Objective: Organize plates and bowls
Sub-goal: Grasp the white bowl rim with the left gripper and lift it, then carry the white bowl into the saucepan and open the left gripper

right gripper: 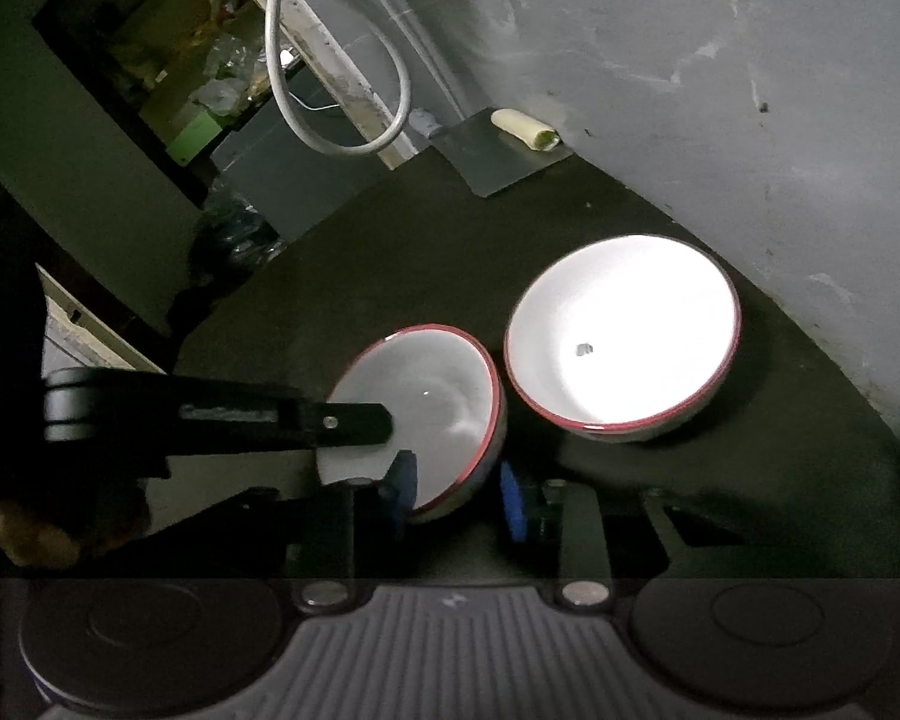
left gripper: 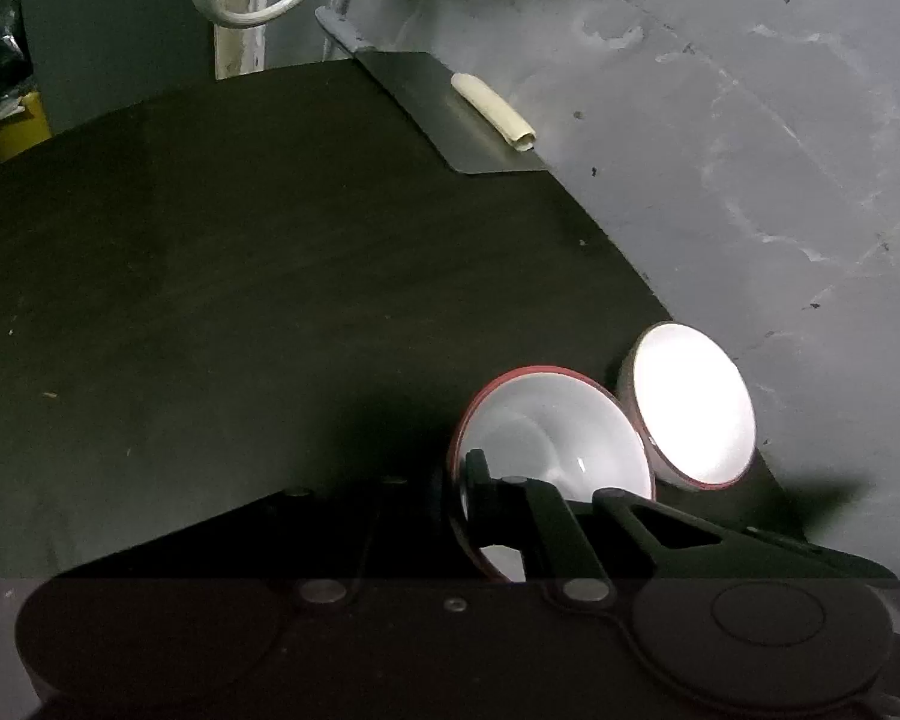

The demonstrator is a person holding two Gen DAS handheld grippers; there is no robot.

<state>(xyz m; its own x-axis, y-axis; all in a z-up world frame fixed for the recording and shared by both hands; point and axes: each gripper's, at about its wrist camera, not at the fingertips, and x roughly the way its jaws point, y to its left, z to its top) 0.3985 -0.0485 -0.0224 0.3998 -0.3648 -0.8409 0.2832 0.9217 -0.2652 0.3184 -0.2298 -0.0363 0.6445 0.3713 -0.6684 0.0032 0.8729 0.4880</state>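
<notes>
The dark worktop (left gripper: 222,276) fills most of both views, broad and bare on its left half in the left wrist view, while its right edge runs against a grey scuffed wall (left gripper: 720,120) that leaves no room on that side. At the far corner a flat dark panel (left gripper: 450,114) lies on the worktop with a pale rolled tube (left gripper: 492,111) resting on it against the wall, and a looped white cable (right gripper: 336,96) hangs beyond the far edge. Two white bowls with red rims sit close together near the wall: the brighter bowl (right gripper: 624,330) stands upright on the worktop right by the wall, and the tilted bowl (right gripper: 426,408) leans just beside it, rims nearly touching. The left gripper (right gripper: 384,423) reaches in from the left, its jaws closed tight on the tilted bowl's near-left rim, one black finger lying inside the bowl. The right gripper (right gripper: 459,495) has its blue-padded jaws narrowed across the same bowl's near rim, one pad inside and one outside; whether the pads press the wall cannot be told. A hand (right gripper: 24,531) shows blurred at the lower left.
</notes>
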